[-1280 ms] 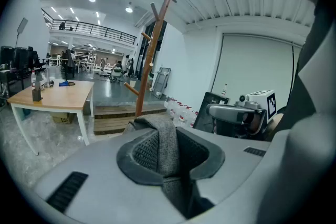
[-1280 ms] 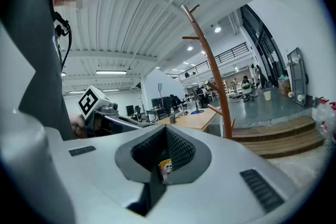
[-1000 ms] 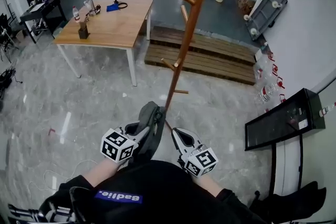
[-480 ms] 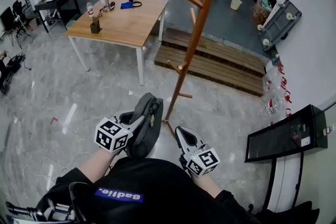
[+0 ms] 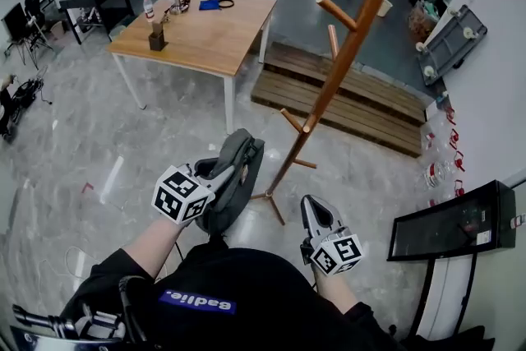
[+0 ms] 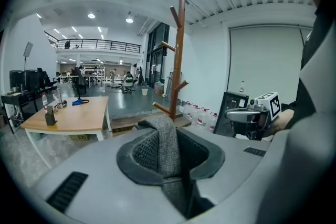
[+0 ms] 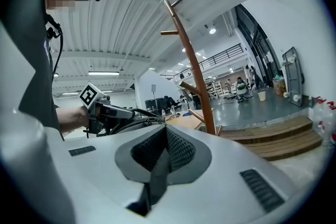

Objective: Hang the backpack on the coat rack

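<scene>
A grey backpack hangs from my left gripper, which is shut on its grey woven top strap. The backpack is off the floor, just left of the foot of the wooden coat rack. The rack's pole with its side pegs rises beyond the strap in the left gripper view and stands close ahead in the right gripper view. My right gripper is to the right of the backpack and apart from it. Its jaws are together, with no thing seen between them.
A wooden table with a bottle and small items stands at the back left. Behind the rack lies a low wooden platform. A black cabinet and water bottles line the right wall. Grey floor surrounds the rack's foot.
My left gripper has lifted the backpack a little and carried it forward beside the rack. The right gripper has drawn away from the backpack to the right.
</scene>
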